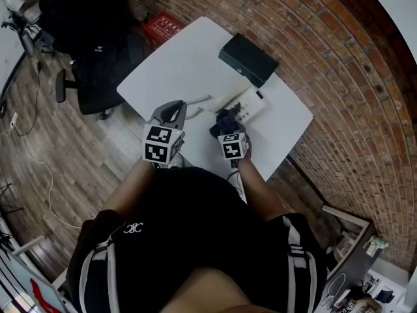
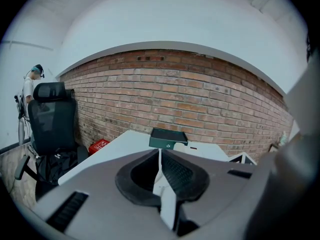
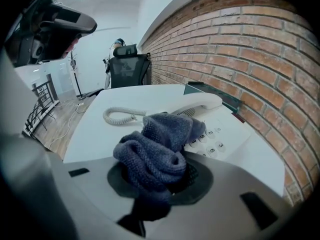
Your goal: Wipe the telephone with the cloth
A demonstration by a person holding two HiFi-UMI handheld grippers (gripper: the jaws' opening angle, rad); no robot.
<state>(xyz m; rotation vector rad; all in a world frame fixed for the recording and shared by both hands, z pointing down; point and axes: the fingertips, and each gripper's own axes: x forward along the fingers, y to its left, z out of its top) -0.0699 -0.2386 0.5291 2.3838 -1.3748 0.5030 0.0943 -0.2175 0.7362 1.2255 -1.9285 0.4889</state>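
Cloth (image 3: pixel 155 149), bunched and blue-grey, is clamped in the right tongs (image 3: pixel 162 176), its front fold over the near keys of the telephone (image 3: pixel 220 129). That telephone lies just ahead and slightly right on the white table (image 1: pixel 182 64), its length running away toward the brick wall. The right tongs are nearer. The left tongs (image 2: pixel 160 166), shut on nothing, hang apart to the left. One cloth, one telephone, one dark box (image 1: pixel 247 59).

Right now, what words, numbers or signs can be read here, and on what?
"2", "3", "5", "6": on keys of the telephone; the cloth hides other keys.
White print on the red box: too blurred to read.
Small mark on the black box: too small to read.
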